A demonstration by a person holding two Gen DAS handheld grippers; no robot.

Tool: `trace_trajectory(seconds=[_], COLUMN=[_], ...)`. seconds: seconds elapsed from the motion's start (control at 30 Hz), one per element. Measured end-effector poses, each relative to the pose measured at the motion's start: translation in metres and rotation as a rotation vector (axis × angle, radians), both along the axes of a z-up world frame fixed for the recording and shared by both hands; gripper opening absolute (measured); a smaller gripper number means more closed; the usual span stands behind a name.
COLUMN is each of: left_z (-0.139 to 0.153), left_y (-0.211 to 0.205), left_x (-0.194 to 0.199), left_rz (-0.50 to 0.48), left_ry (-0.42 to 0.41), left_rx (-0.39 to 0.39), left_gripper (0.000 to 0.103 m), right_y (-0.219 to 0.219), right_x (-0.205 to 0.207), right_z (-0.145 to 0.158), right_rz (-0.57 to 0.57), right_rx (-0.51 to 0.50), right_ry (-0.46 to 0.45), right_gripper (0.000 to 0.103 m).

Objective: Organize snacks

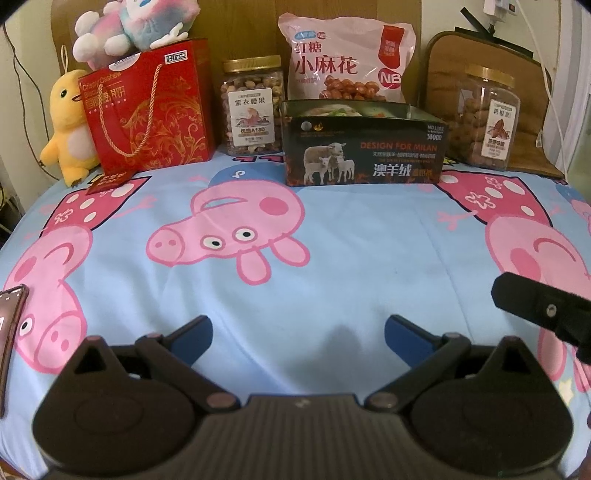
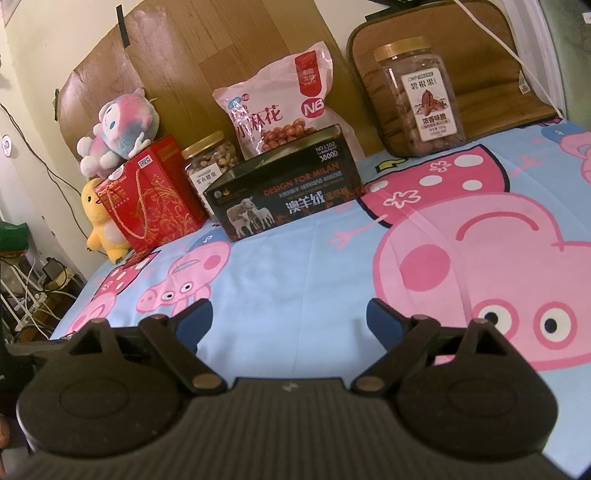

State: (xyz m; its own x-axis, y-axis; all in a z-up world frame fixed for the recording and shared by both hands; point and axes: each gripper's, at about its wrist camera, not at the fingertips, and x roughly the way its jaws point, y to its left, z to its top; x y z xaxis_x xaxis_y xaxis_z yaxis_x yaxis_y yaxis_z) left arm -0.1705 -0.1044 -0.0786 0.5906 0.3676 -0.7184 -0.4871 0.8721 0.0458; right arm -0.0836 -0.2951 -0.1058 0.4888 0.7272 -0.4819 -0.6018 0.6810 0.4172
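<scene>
A dark open box [image 1: 364,155] [image 2: 284,195] stands at the far middle of the bed. Behind it leans a pink snack bag [image 1: 347,59] [image 2: 280,103]. A cashew jar [image 1: 253,107] [image 2: 208,162] stands left of the box. A pecan jar [image 1: 487,118] [image 2: 417,99] stands at the far right. A red gift bag [image 1: 147,110] [image 2: 147,195] stands at the far left. My left gripper [image 1: 298,338] is open and empty, low over the sheet. My right gripper [image 2: 289,319] is open and empty too; part of it shows at the right edge of the left wrist view [image 1: 543,306].
The bed has a blue cartoon pig sheet [image 1: 332,258] [image 2: 295,266]. A yellow plush [image 1: 68,125] [image 2: 99,221] and a pink plush [image 1: 125,26] [image 2: 118,125] sit by the gift bag. A phone [image 1: 9,317] lies at the left. Cables [image 2: 33,288] hang off the bed's left side.
</scene>
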Motion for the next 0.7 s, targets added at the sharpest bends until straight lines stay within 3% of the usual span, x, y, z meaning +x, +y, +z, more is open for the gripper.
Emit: trace_trajectory(seconds=[0.7], left_z=[0.0011], left_y=[0.0048], left_x=[-0.0014], left_rz=[-0.008], left_ry=[-0.017], left_rx=[-0.058], left_gripper=[0.103], right_y=[-0.0007], right_x=[-0.0002], right_z=[-0.0003], right_rz=[0.001], right_rx=[0.001], right_ry=[-0.002], right_gripper=[0.092])
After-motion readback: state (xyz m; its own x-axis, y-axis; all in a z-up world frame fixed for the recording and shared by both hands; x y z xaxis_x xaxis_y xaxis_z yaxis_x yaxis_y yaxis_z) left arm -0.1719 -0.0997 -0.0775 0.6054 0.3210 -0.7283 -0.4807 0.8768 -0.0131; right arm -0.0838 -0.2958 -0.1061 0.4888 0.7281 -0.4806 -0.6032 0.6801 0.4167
